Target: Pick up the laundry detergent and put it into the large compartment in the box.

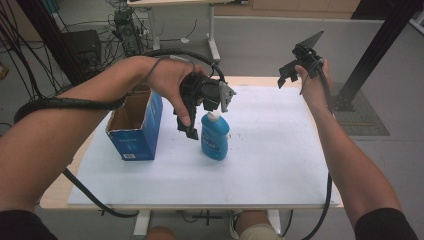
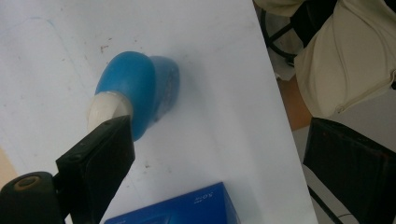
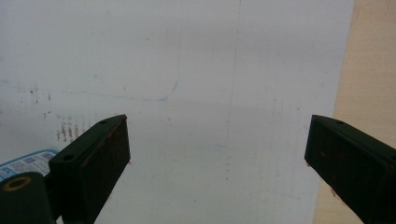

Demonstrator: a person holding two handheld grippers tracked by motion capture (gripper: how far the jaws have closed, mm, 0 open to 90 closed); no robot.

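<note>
A blue bottle [image 1: 215, 137] with a white cap [image 1: 213, 117] stands upright on the white table sheet [image 1: 270, 150]. My left gripper [image 1: 205, 116] hangs just over the cap, pointing down. In the left gripper view its jaws are wide apart, and the bottle [image 2: 140, 88] sits close to one fingertip [image 2: 109, 140], with the cap [image 2: 105, 109] partly hidden behind it. My left gripper [image 2: 219, 135] holds nothing. My right gripper [image 1: 295, 67] is raised above the table's far right corner. It is open [image 3: 217, 135] over bare sheet.
An open blue cardboard box [image 1: 135, 125] stands left of the bottle, its corner [image 2: 187, 207] low in the left gripper view. A blue-and-white label [image 3: 23, 163] peeks in at the right gripper view's lower left. Cables and table legs lie beyond the far edge.
</note>
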